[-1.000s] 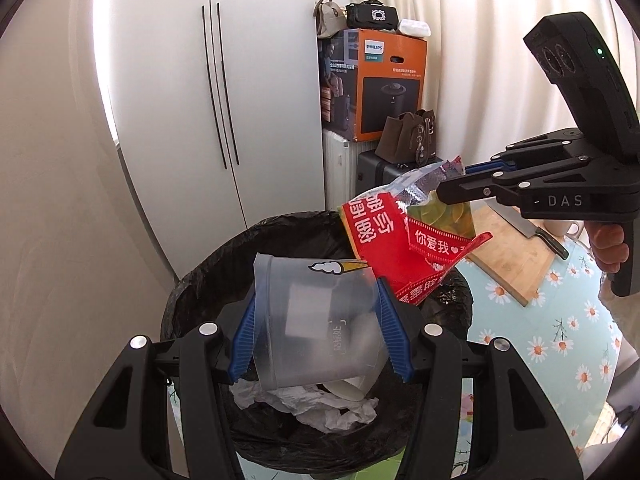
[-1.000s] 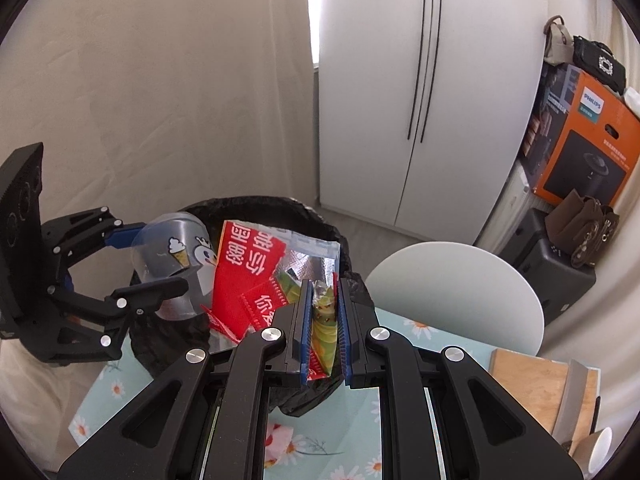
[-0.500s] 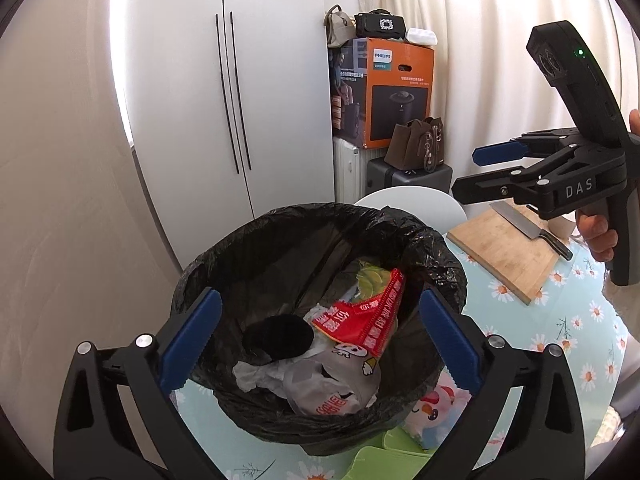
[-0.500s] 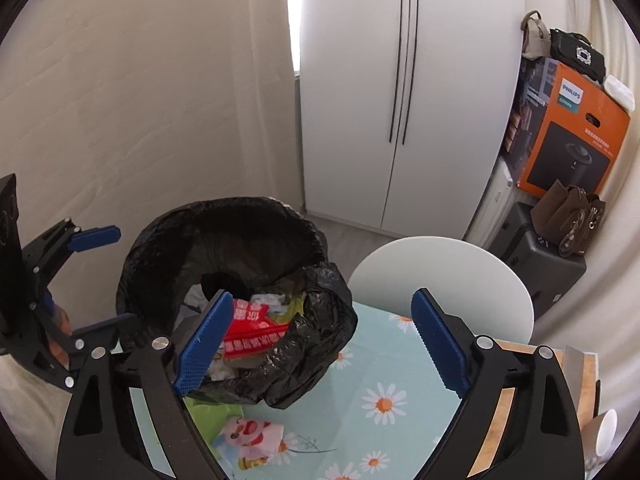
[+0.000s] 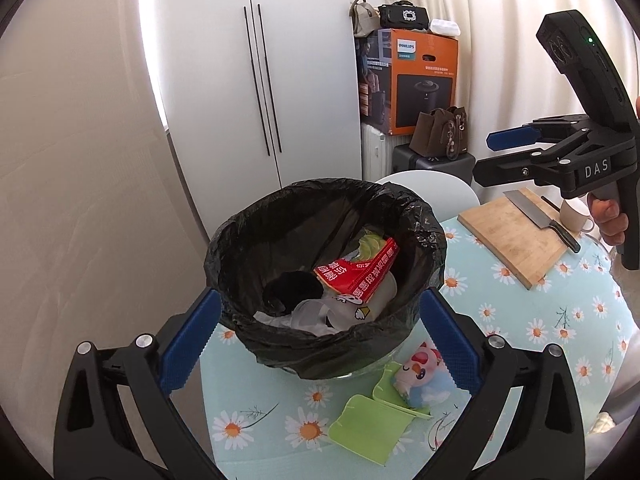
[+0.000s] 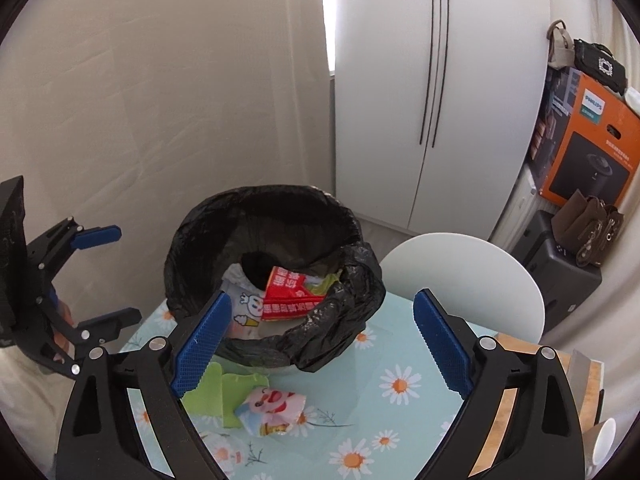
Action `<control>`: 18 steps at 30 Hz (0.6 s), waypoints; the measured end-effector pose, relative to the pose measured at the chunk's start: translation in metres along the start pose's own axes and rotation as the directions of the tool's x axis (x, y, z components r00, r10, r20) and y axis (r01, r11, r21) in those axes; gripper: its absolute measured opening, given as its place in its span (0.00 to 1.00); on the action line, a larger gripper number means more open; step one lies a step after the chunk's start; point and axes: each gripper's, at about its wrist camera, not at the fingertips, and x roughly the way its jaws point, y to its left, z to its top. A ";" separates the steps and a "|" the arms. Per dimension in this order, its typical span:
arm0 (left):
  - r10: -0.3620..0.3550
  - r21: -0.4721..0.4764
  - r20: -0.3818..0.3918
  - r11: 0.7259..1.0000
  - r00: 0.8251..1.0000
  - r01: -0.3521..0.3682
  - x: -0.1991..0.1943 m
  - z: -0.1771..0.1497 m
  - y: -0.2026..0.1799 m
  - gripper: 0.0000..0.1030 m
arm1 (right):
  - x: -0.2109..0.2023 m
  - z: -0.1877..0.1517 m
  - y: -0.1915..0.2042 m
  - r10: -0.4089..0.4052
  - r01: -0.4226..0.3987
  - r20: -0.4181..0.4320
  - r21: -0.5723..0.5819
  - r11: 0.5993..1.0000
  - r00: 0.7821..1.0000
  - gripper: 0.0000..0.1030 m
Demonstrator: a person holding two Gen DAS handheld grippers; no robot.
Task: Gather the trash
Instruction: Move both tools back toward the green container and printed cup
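Note:
A bin lined with a black bag (image 5: 424,216) (image 6: 200,232) stands on the table's corner. Inside lie a red snack wrapper (image 5: 356,272) (image 6: 292,292), a clear plastic cup with a cartoon print (image 5: 344,312) (image 6: 244,312) and crumpled paper. My left gripper (image 5: 320,336) is open and empty, above the bin's near side. My right gripper (image 6: 320,340) is open and empty, also just short of the bin; it shows in the left wrist view (image 5: 504,152) at the right. A pink cartoon wrapper (image 5: 420,376) (image 6: 272,404) and green packaging (image 5: 368,428) (image 6: 212,396) lie on the table beside the bin.
The table has a daisy-print cloth (image 5: 540,320). A wooden cutting board (image 5: 516,240) with a knife (image 5: 540,216) and a mug (image 5: 572,216) lie at the right. A white chair (image 6: 460,276) stands behind the table. A wardrobe (image 6: 436,80), boxes and bags are beyond.
Both grippers opened and dropped their loads: the clear cup and the red wrapper now lie in the bin. Both grippers have pulled back from the bin.

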 end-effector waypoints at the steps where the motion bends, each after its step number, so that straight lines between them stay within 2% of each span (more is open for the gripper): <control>1: 0.006 -0.005 -0.003 1.000 1.000 -0.006 -0.004 -0.001 -0.001 0.94 | -0.003 -0.002 0.002 0.006 -0.006 0.004 -0.006 1.000 1.000 0.85; 9: 0.062 -0.069 -0.020 0.996 0.998 -0.063 -0.029 -0.014 -0.008 0.94 | -0.020 -0.015 0.007 0.039 -0.038 0.007 -0.037 0.999 0.999 0.85; 18: 0.135 -0.160 -0.030 0.978 0.990 -0.138 -0.050 -0.029 -0.011 0.94 | -0.032 -0.029 0.002 0.062 -0.062 -0.002 -0.065 0.996 0.998 0.85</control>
